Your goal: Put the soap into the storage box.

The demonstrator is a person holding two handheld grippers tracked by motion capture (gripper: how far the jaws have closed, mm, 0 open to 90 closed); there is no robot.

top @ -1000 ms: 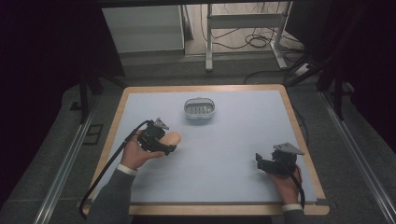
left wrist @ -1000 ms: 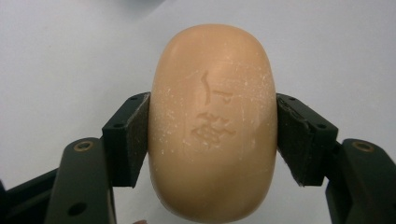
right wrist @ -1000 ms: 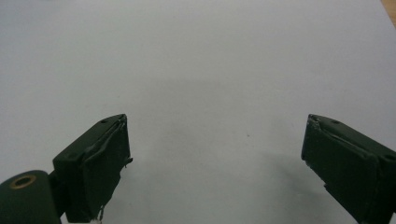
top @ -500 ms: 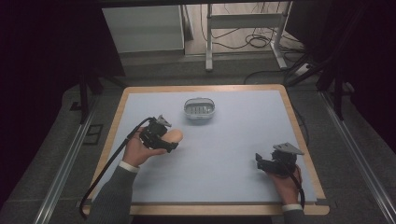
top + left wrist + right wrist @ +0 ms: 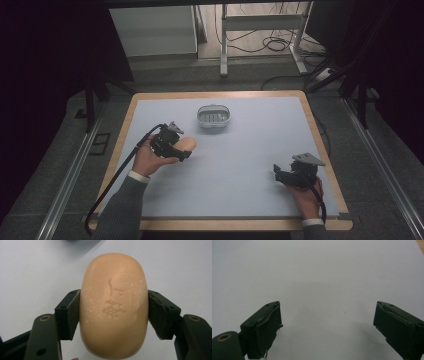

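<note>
Little differs from the pictures of a second ago: in the high view the left claw (image 5: 186, 148) sits at the same spot left of centre, with the same peach-coloured bar of soap (image 5: 186, 144) between its jaws, and the right claw (image 5: 278, 172) rests where it was at the lower right. No carry toward the dish shows yet; as a judgement, the grip is made and the transfer is what remains.

At the left of the frame, the person's left hand (image 5: 150, 159) comes up from the bottom edge in a grey sleeve and holds its claw low over the pale desk (image 5: 250, 145), jaws pointing toward the right of the picture, with the cable looping back along the forearm. In the left gripper view the soap (image 5: 113, 306) stands lengthwise between the two black pads, which press on its flanks at mid-length; the claw is closed on it, and an embossed mark faces the camera.

Toward the upper middle sits a small oval soap dish (image 5: 213, 116), well apart from the soap.

At the lower right, the right hand (image 5: 305, 192) holds its claw just above the desk. In the right gripper view the jaws stand wide apart with bare desk (image 5: 324, 277) between them, gripping nothing.
</note>
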